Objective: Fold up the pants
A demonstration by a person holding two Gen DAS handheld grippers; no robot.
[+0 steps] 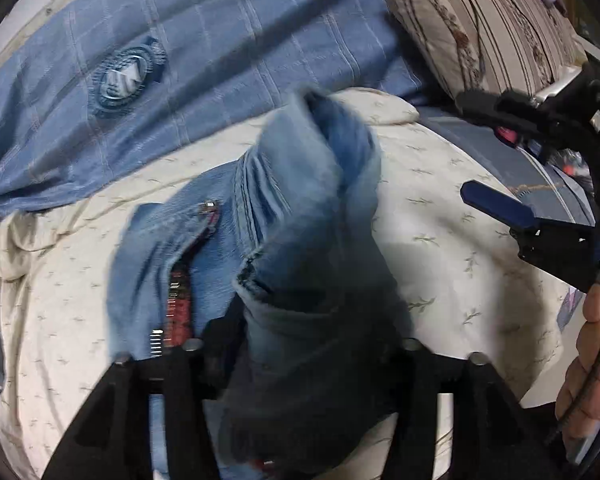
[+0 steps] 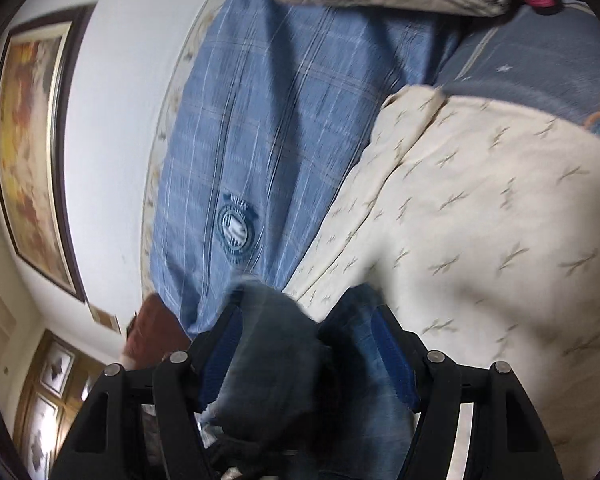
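Both grippers hold bunched denim. Left gripper has jeans heaped between its jaws, though whether the pads press I cannot tell. Right gripper is clamped on a dark fold of them. They lie crumpled on the cream sheet, near a blue pillow.

The pants lie bunched on a sheet on the bed; a checked cover lies beyond, a pillow far right.
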